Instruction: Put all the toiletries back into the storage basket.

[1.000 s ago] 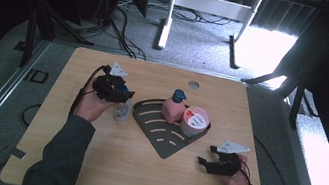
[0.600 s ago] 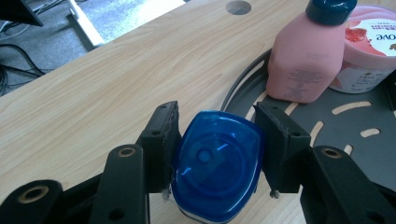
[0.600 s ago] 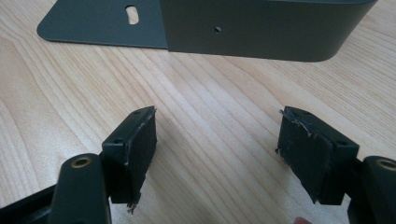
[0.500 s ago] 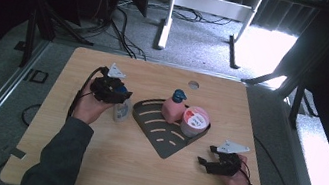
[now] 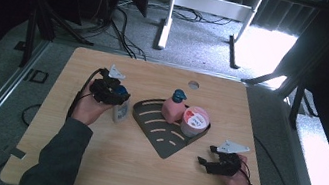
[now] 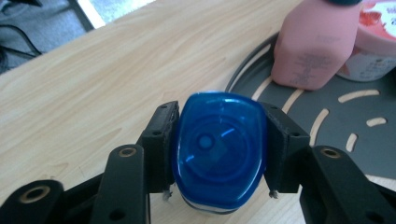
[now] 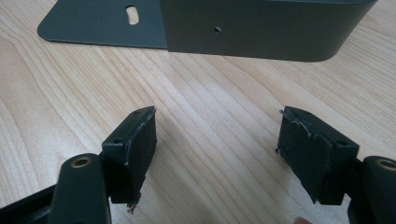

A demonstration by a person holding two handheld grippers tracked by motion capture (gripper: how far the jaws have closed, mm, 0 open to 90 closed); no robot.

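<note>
Little has shifted since the earlier frame: both hands sit where they were, though the left gripper's (image 6: 217,154) jaws have just been closing and now clamp the blue-capped bottle (image 5: 121,108) on the counter (image 5: 105,163), just left of the dark corner rack (image 5: 165,136). The pink bottle (image 5: 173,109) and pink-lidded tub (image 5: 194,122) already stand in the rack; the clamped bottle likely goes next. The right gripper (image 7: 217,156) waits with jaws apart, holding nothing.

bottle (image 6: 218,149) | blue cap | upright | left of rack (image 5: 165,136)
</note>
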